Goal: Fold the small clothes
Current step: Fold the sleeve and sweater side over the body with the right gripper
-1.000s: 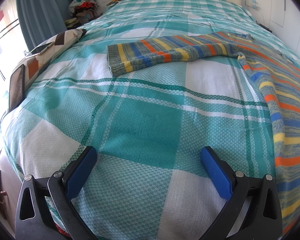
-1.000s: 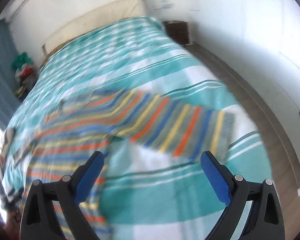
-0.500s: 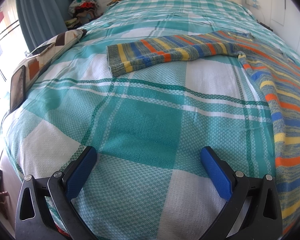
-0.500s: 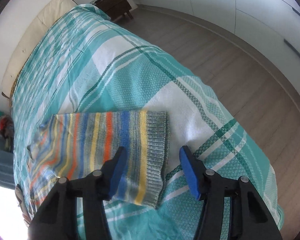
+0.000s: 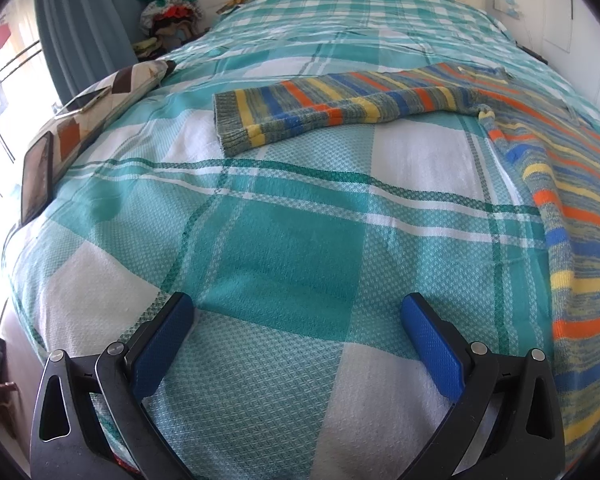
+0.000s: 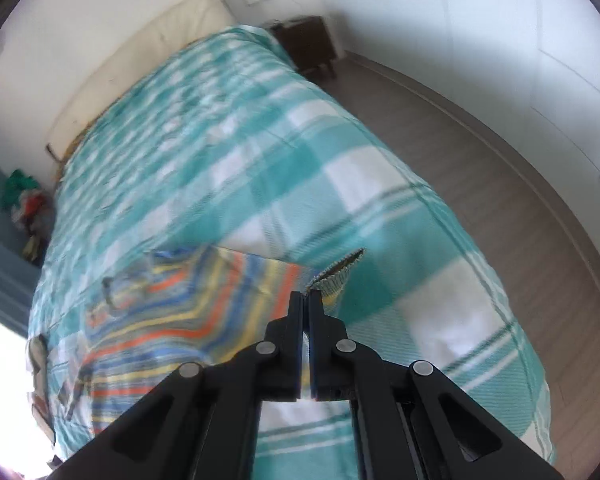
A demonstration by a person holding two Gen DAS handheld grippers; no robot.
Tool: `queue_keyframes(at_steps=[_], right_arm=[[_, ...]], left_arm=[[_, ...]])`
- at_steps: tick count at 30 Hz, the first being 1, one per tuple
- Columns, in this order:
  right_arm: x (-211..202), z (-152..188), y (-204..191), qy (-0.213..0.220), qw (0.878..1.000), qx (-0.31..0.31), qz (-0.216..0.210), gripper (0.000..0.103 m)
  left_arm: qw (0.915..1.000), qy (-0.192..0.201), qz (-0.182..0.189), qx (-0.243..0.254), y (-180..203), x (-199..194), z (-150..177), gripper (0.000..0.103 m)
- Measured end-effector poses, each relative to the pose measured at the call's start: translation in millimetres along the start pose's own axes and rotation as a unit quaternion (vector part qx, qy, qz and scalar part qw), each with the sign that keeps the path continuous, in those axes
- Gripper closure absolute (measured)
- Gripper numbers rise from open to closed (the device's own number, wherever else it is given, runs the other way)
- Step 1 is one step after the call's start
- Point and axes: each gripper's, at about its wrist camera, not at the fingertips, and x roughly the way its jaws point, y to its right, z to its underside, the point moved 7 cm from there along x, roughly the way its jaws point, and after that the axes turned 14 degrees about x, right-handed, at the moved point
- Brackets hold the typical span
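A small striped knit sweater (image 5: 560, 152) in orange, blue, yellow and grey lies on the teal plaid bedspread (image 5: 300, 240). One sleeve (image 5: 320, 108) stretches flat to the left across the bed in the left wrist view. My left gripper (image 5: 296, 328) hovers open over bare bedspread, well short of that sleeve. In the right wrist view my right gripper (image 6: 307, 300) is shut on the grey cuff (image 6: 336, 270) of the other sleeve, lifted off the bed, with the sweater body (image 6: 172, 312) trailing down to the left.
A patterned pillow (image 5: 112, 96) with a phone (image 5: 86, 100) on it lies at the bed's left edge, beside a tablet (image 5: 36, 180). A heap of clothes (image 5: 168, 20) sits by the curtain. A dark nightstand (image 6: 304, 44) and wooden floor (image 6: 500, 200) lie right of the bed.
My right gripper came down over the sleeve cuff, closed on it and lifted it off the bed. The left gripper stayed still and open.
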Motion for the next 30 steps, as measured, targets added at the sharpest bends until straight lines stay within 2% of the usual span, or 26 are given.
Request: queue_keyframes(at_steps=[4, 8, 11, 12, 13, 15, 18, 22, 28, 29, 30], right_arm=[[5.5, 10.5, -113.7, -0.016, 0.994, -0.087, -0.057, 0.101], [31.8, 44.0, -199.4, -0.035, 0.984, -0.148, -0.095, 0.101], [62.7, 73.9, -240.0, -0.094, 0.972, -0.143, -0.163, 0.099], [73.7, 81.9, -244.6, -0.115, 0.970, -0.139, -0.166, 0.091], [80.5, 86.4, -247.3, -0.122, 0.969, -0.137, -0.166, 0.079], [82.2, 87.9, -246.4, -0.115, 0.970, -0.141, -0.163, 0.074], [77.2, 80.9, -231.8, -0.110, 0.973, -0.140, -0.146, 0.074], [90.9, 81.1, -189.0, -0.123, 0.978, -0.156, -0.060, 0.074], [149.1, 133.5, -128.7, -0.197, 0.969, -0.150, -0.023, 0.074], [161.2, 139.5, -114.4, -0.197, 0.970, -0.144, -0.003, 0.074], [172.7, 140.7, -95.3, -0.188, 0.971, -0.140, 0.035, 0.074]], left_arm=[[1.0000, 0.000, 0.002, 0.000, 0.7, 0.4, -0.1, 0.000], [1.0000, 0.002, 0.004, 0.003, 1.9, 0.5, 0.9, 0.001], [1.0000, 0.003, 0.005, 0.005, 2.5, -1.1, 2.9, 0.001], [1.0000, 0.004, 0.006, 0.006, 3.0, -2.0, 3.7, 0.001], [0.9999, 0.005, 0.006, 0.007, 2.6, -2.2, 3.9, 0.001], [0.9999, 0.007, 0.008, 0.010, 3.2, -4.1, 5.8, 0.001], [0.9998, 0.010, 0.009, 0.011, 3.6, -4.5, 6.2, 0.001], [0.9999, 0.007, 0.004, 0.008, 3.9, -3.0, 5.0, 0.000], [1.0000, 0.003, -0.003, 0.006, 5.1, -2.3, 4.0, 0.000], [1.0000, 0.003, -0.002, 0.006, 5.3, -2.4, 4.0, 0.001], [1.0000, 0.004, -0.002, 0.007, 5.5, -2.8, 4.3, 0.001]])
